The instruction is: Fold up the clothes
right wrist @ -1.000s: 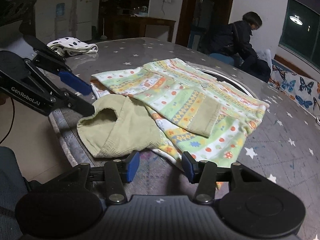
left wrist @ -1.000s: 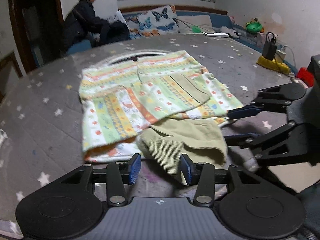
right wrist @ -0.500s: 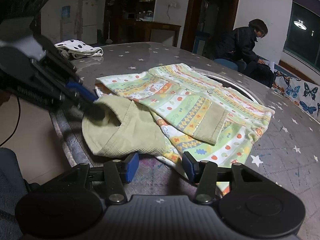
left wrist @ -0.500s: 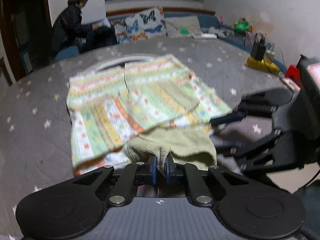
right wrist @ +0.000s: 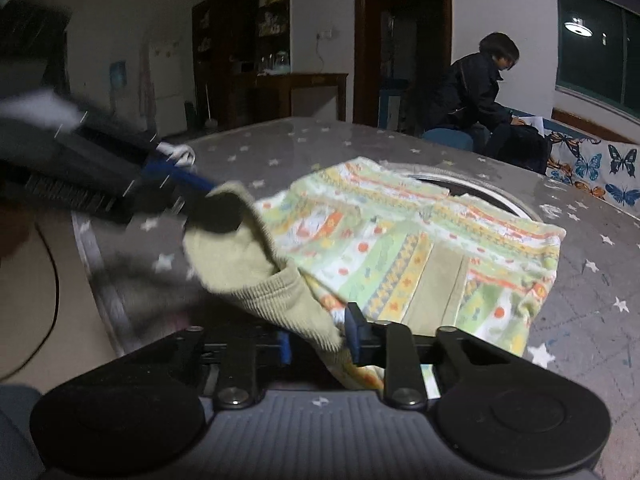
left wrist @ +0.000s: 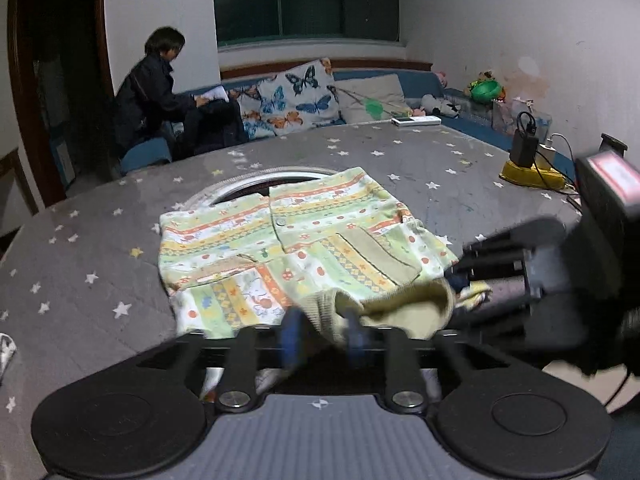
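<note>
Your right tongs [right wrist: 318, 340], open and clear of the cloth a second ago, have now closed on the olive hood [right wrist: 256, 280] — and with your left tongs [left wrist: 320, 338] already pinching it, the hood has risen off the table [left wrist: 100, 264], dragging the patterned garment [left wrist: 296, 248] along.

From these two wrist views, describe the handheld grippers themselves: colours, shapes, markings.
Both are matte black. The left gripper and right gripper each have two slim linkage arms with silver pivot bolts, blue pads on the fingertips, two round black discs at the sides, and a ribbed grey centre plate bearing a small white emblem. Motion blur hides finer markings. No hands or sleeves are clearly visible.
</note>
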Motion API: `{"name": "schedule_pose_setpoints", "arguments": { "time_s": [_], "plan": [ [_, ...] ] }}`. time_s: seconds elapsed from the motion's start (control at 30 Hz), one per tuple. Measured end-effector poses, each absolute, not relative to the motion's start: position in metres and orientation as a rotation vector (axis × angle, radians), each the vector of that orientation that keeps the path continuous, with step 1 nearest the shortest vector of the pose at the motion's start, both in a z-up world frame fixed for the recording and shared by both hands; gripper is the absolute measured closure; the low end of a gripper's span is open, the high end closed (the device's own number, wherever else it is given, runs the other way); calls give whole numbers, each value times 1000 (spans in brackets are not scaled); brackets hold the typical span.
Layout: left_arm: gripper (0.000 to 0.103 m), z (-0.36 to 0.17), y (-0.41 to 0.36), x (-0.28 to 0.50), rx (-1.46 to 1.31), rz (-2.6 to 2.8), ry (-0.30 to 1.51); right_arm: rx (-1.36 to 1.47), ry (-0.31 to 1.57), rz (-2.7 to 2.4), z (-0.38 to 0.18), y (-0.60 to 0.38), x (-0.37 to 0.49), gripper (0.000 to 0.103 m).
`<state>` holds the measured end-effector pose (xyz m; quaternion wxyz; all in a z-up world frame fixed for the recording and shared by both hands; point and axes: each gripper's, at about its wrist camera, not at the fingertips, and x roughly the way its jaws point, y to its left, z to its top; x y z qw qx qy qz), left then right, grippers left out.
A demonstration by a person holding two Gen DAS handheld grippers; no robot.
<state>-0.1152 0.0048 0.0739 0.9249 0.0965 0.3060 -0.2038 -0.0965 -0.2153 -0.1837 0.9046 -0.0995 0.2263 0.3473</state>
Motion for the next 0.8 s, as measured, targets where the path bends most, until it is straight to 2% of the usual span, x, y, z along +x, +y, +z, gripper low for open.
{"name": "schedule_pose_setpoints", "arguments": {
  "time_s": [0.13,0.23,0.53,0.6,0.77,0.8],
  "plan": [
    [47,70,17,-127,225,-404,586,-142,490,722,-174,-221,-84,85],
    [35,63,20,-132,284,-383,548,-122,496,721,-169,-223,-78,85],
    [35,30,-1,-108,493,-341,516,-62,510,710,-157,-227,-67,85],
    [41,24,-4,-101,529,-336,511,-64,511,708,-157,-227,-66,85],
    [77,12,-6,-95,581,-352,518,-60,510,707,-157,-228,-65,88],
    [79,12,-6,-95,580,-353,519,-59,509,707,-157,-229,-66,89]
  ]
}}
